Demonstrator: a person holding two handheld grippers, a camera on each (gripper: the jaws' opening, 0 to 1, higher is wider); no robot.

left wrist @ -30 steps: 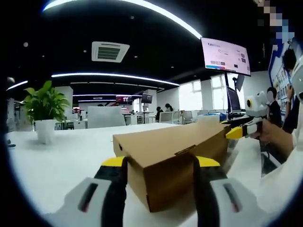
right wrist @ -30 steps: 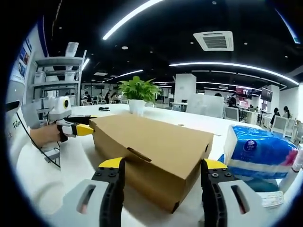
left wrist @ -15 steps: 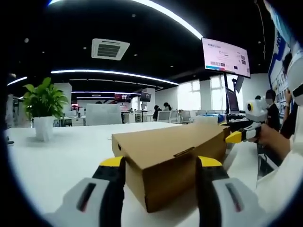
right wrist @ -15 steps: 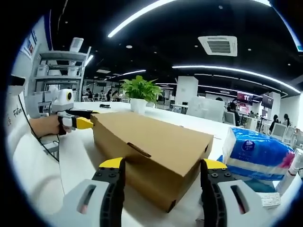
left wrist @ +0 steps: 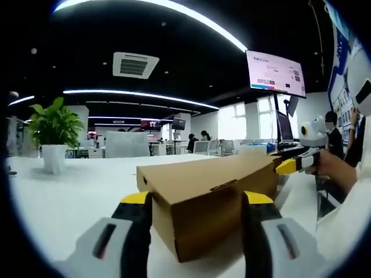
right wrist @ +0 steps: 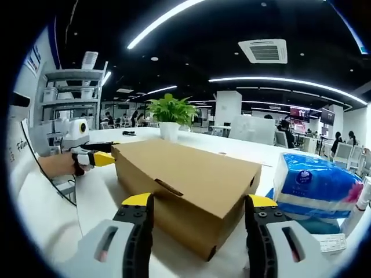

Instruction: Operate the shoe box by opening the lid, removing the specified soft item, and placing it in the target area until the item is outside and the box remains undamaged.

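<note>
Shoe box [left wrist: 203,200], plain brown cardboard, lid down, sits flat on the white tabletop [left wrist: 69,191]; also seen in the right gripper view [right wrist: 191,185], on the same tabletop [right wrist: 98,197]. Left gripper view looks at one short end of the box, a small tab slot at the lid's front edge and a round hole in the side wall. Right gripper view takes the box from the opposite corner, long side and lid top in sight, with a like slot on the near edge. Right gripper view adds a blue-and-white pack of tissues [right wrist: 316,188] just beside the box, resting on the tabletop. Potted green plant [left wrist: 54,136] in a white pot stands well back on the tabletop in both views [right wrist: 170,119]. Left gripper view alone has a wall screen [left wrist: 276,72] high up; right gripper view alone has a shelf unit [right wrist: 72,107] at the far side. Left hand-held gripper [left wrist: 197,202] is released, jaws spread wide either side of the box's near end, not touching it as far as can be told. Right hand-held gripper [right wrist: 200,205] is likewise released, jaws apart and straddling the box corner. Each view catches the other gripper's yellow tip at the box's far end, left one [right wrist: 98,159], right one [left wrist: 290,165].
</note>
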